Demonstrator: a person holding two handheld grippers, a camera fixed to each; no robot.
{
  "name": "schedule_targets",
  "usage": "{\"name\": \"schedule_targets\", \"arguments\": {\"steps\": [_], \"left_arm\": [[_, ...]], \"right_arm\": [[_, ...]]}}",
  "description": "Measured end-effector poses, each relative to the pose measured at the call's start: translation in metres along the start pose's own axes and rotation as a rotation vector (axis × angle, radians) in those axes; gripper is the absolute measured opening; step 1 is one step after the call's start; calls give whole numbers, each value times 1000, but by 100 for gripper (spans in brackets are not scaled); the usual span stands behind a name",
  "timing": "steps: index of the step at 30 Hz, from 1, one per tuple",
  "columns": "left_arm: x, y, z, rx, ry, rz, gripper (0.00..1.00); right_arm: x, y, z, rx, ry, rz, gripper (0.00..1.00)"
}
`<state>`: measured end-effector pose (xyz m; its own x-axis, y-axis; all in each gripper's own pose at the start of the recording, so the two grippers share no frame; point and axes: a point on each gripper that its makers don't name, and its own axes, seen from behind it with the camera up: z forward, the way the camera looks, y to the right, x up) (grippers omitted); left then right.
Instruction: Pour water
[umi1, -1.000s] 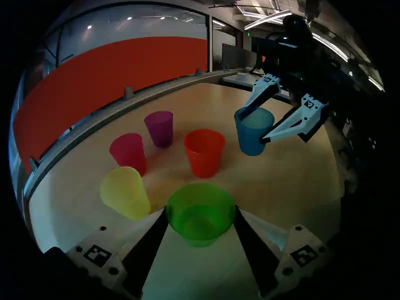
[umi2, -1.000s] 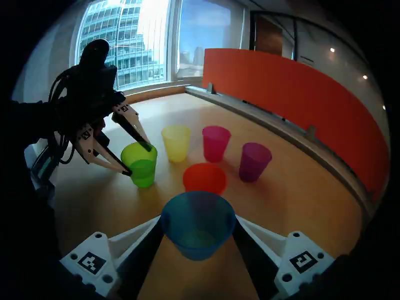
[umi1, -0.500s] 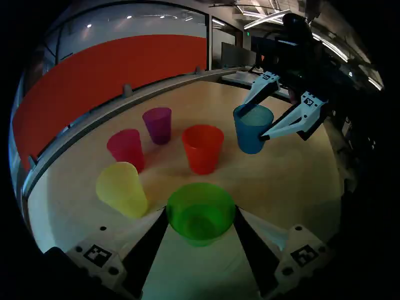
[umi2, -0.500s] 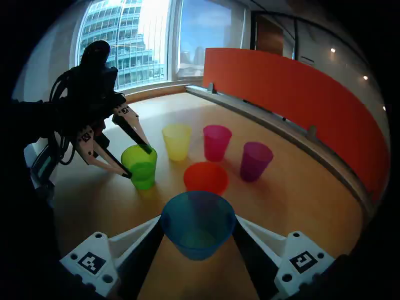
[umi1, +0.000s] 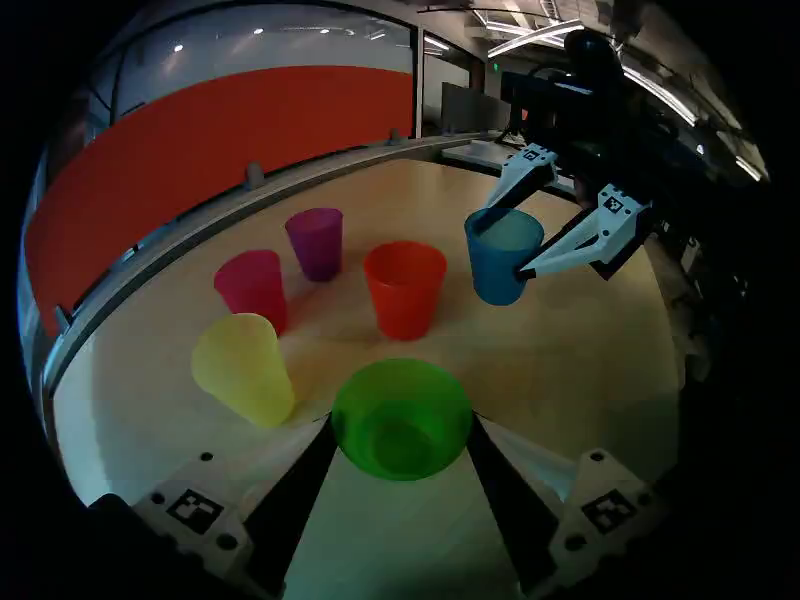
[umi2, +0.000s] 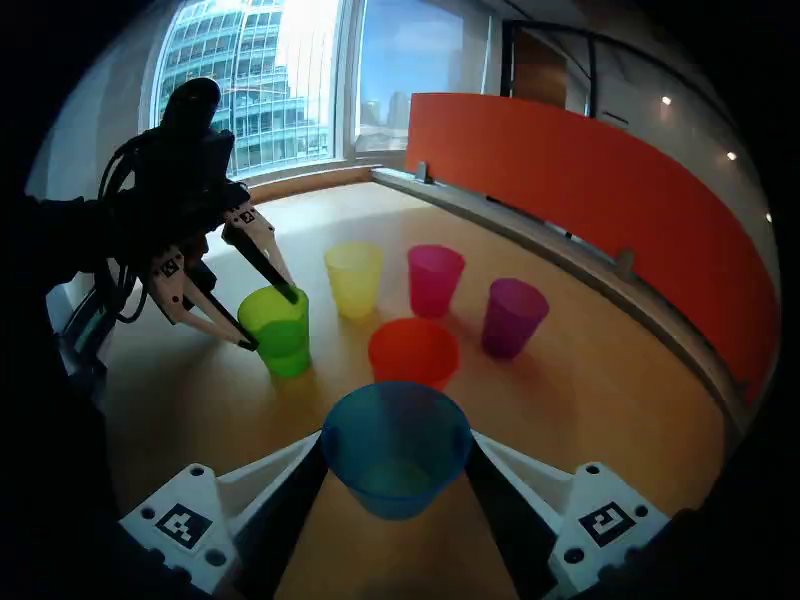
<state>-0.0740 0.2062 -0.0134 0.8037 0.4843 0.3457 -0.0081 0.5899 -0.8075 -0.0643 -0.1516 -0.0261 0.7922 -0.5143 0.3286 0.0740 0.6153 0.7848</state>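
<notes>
Glossy round translucent green plastic cup (umi1: 401, 420), round translucent blue plastic cup (umi2: 396, 448) likewise glossy, smooth-walled, round orange plastic cup (umi1: 404, 288) satin, pale wooden tabletop (umi1: 580, 340) smooth, low sheen

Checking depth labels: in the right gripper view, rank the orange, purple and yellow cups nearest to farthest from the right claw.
1. Orange cup, directly ahead of the right claw.
2. Purple cup, ahead to the right.
3. Yellow cup, farther back, left of centre.
</notes>
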Motion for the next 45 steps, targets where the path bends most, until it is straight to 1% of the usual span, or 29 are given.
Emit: {"name": "schedule_targets", "arguments": {"steps": [11,17,21,25,26,35,45], "left_arm": [[-1,-1,0,5,-5,12,89],[-6,-3,2,11,-25,10,89],[-9,-4,4,24,-33,19,90],[-11,-7,5,39,-43,24,98],[-12,-8,5,42,-46,24,98],[-15,-10,2,50,-50,28,98],[-24,-7,-4,51,-63,32,98]], "right_arm": [[-3,-3,6,7,-6,0,92],[-6,-6,10,14,-10,3,92],[-7,-7,11,13,-9,2,92],[-8,-8,12,15,-10,5,92],[-9,-8,13,15,-10,7,92],[-15,-11,21,21,-16,14,92],[-21,-14,26,21,-20,13,92]]}}
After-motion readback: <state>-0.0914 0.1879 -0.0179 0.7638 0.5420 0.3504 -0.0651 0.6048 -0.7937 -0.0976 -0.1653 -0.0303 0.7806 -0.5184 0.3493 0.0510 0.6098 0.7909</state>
